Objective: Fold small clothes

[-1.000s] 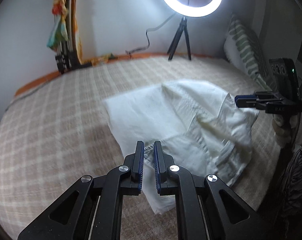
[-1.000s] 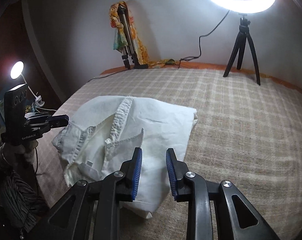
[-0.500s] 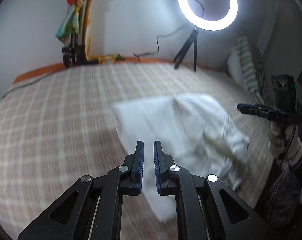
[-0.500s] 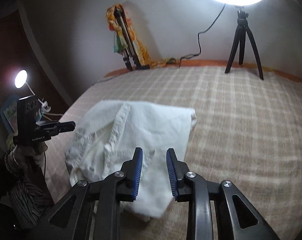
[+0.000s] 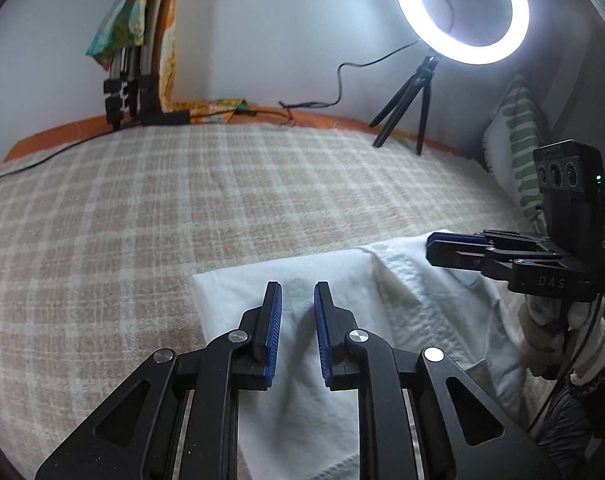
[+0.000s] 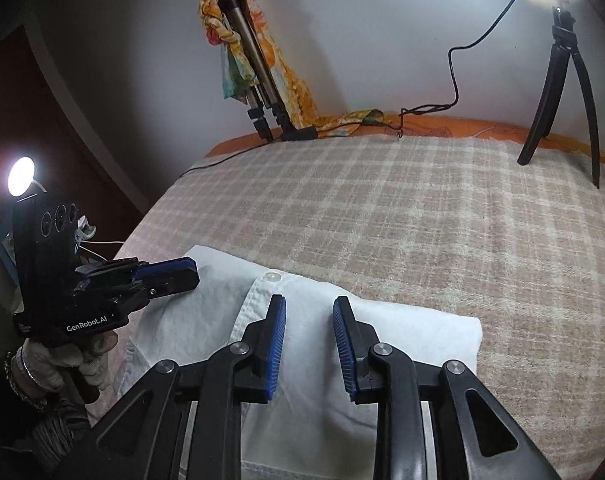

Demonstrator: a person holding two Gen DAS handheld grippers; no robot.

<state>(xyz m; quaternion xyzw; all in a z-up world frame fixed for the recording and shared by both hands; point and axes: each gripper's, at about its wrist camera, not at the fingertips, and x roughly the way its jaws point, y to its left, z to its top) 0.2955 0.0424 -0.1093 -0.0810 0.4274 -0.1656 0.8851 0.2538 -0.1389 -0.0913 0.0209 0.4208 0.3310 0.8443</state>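
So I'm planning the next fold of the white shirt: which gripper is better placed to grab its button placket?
Right, probably. The right gripper hangs over the shirt with the placket just beside its fingers. The left gripper, jaws opening and holding nothing, is over plain cloth.

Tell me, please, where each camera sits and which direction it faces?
Left wrist view: sits behind the left tongs, whose jaws are opening with nothing between them; looks down across the white shirt and checked blanket toward the ring light; the right tongs and gloved hand show.
Right wrist view: sits behind the right tongs, looks over the same shirt; the left tongs show.
Shared: shirt, blanket, folded tripod, wall.
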